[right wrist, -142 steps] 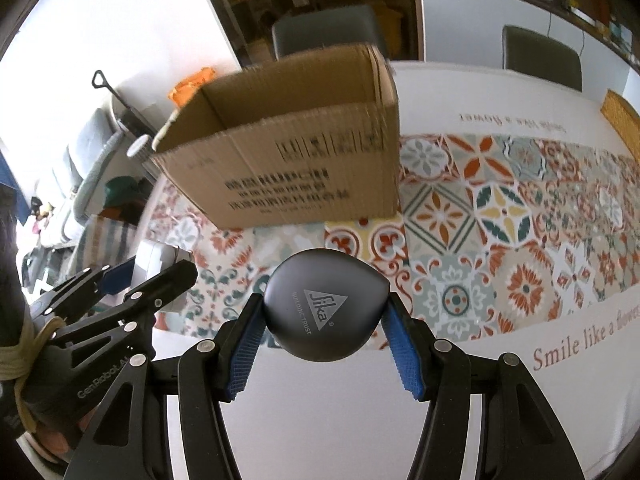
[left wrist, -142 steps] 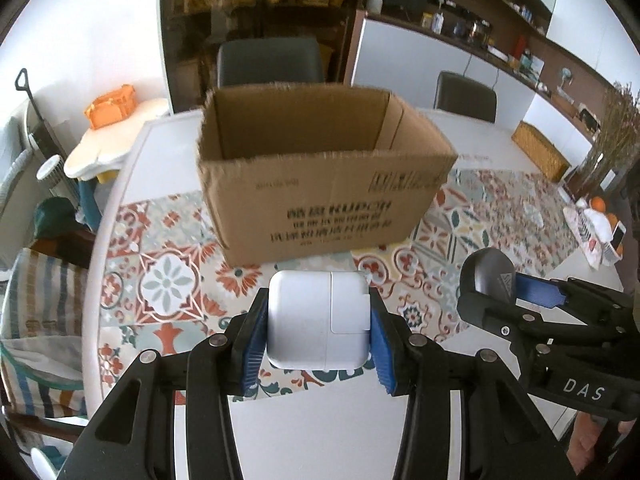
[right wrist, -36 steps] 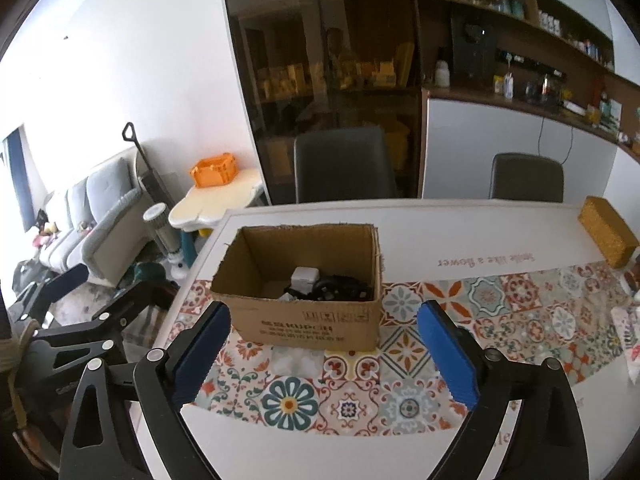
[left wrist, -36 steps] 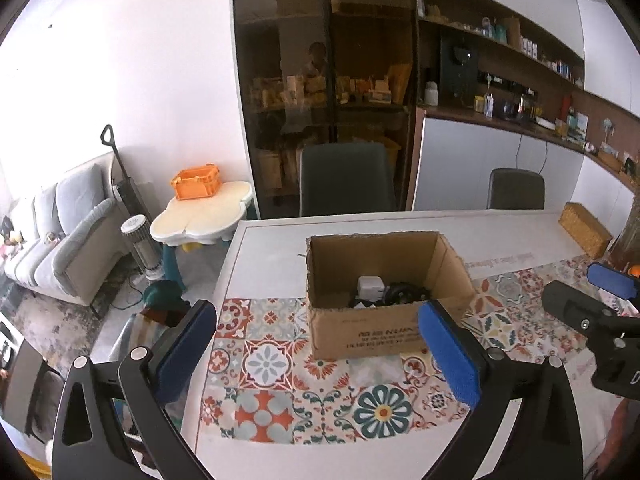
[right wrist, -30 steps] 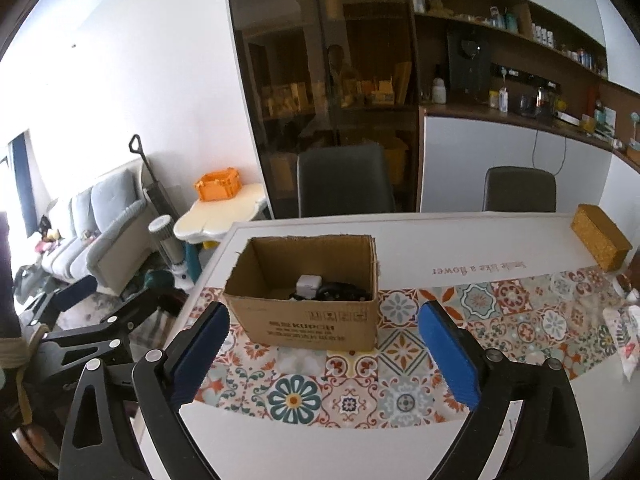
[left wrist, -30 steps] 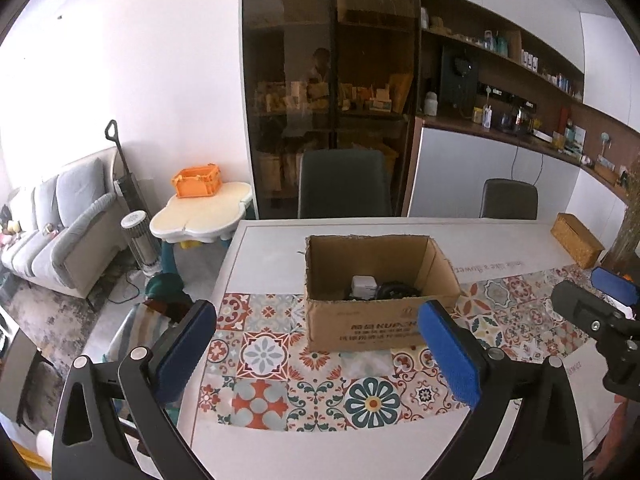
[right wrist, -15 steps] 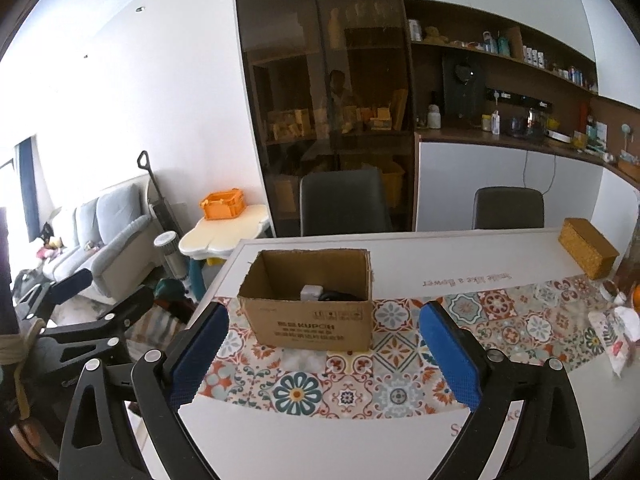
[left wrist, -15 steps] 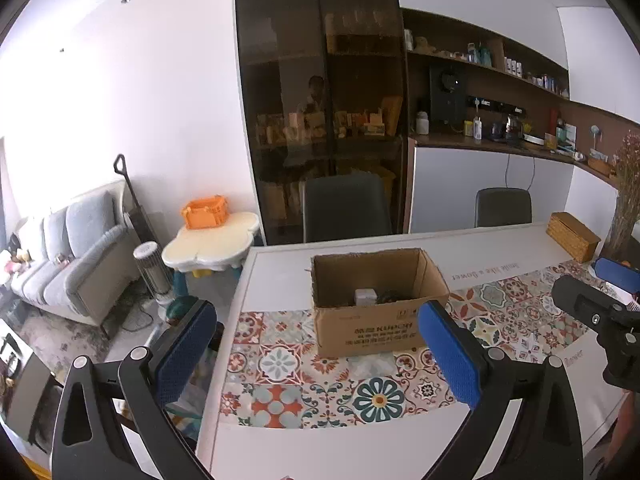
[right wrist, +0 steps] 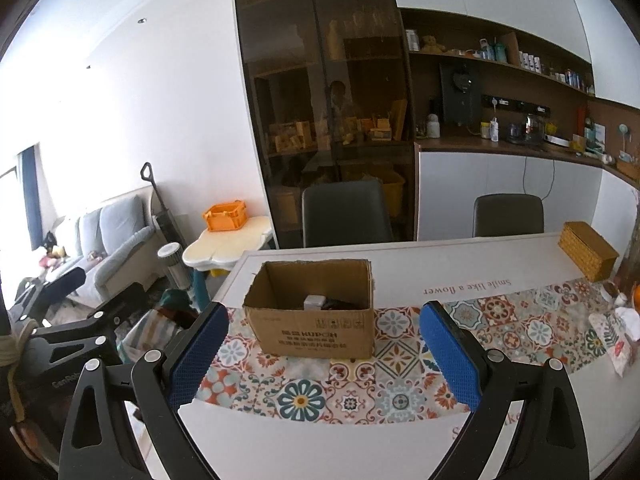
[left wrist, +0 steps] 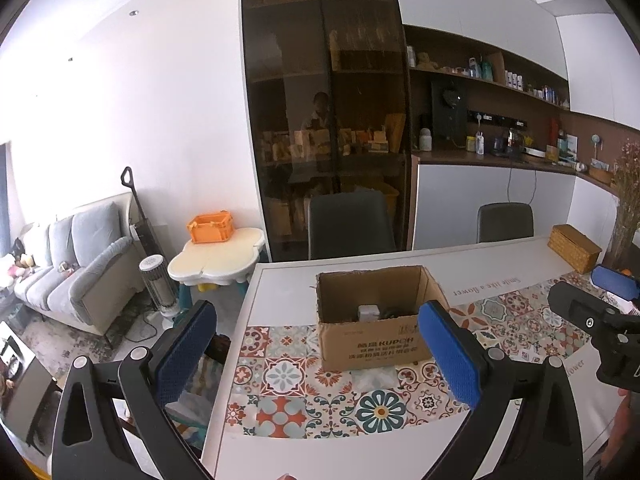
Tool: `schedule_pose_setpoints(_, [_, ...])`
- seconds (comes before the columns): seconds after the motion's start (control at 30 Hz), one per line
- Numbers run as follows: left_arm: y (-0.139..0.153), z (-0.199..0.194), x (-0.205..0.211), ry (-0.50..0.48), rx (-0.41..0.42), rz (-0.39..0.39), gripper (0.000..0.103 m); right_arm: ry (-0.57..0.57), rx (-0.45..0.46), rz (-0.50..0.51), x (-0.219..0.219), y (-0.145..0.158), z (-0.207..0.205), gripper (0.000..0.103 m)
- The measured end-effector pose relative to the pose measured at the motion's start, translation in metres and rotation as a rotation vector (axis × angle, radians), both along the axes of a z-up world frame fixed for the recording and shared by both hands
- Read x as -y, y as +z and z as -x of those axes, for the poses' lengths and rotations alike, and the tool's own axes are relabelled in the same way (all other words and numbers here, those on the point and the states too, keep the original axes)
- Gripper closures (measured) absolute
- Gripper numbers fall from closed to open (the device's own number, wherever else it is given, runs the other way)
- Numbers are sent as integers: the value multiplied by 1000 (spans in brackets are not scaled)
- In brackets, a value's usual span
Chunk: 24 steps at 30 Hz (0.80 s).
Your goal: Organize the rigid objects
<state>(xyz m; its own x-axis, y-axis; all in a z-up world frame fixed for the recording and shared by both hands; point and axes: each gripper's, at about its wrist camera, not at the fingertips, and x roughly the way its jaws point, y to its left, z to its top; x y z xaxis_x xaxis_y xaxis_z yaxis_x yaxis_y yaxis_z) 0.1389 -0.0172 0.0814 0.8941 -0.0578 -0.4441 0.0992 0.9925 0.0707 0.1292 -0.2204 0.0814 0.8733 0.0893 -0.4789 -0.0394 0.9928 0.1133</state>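
An open cardboard box (left wrist: 376,344) stands on the patterned runner of the white table (left wrist: 288,276); it also shows in the right wrist view (right wrist: 316,336). Inside it lie a white charger block (left wrist: 369,313) and a dark round object (left wrist: 390,314), both partly hidden by the box wall. They show in the right wrist view as the white block (right wrist: 314,302) and the dark object (right wrist: 338,303). My left gripper (left wrist: 318,354) is open and empty, held high and well back from the box. My right gripper (right wrist: 324,356) is open and empty too, also far back.
A woven box (right wrist: 588,256) sits at the table's far right, with small packets (right wrist: 616,340) near the right edge. Two dark chairs (left wrist: 350,224) stand behind the table. A side table with an orange crate (left wrist: 210,226) and a sofa (left wrist: 80,264) are at left.
Both grippers let go of the white charger and the dark round object, which now lie in the box. Both have opened wide and pulled up and back from the table.
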Motion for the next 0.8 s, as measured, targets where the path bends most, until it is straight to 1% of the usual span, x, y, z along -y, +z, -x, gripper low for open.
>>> schedule_pose_setpoints(0.4, [1, 1, -1, 1, 11, -7, 0, -7, 10, 3, 0, 3, 1, 7])
schedule_pose_setpoints(0.8, [1, 1, -1, -7, -5, 2, 0, -6, 4, 5, 1, 5, 0, 7])
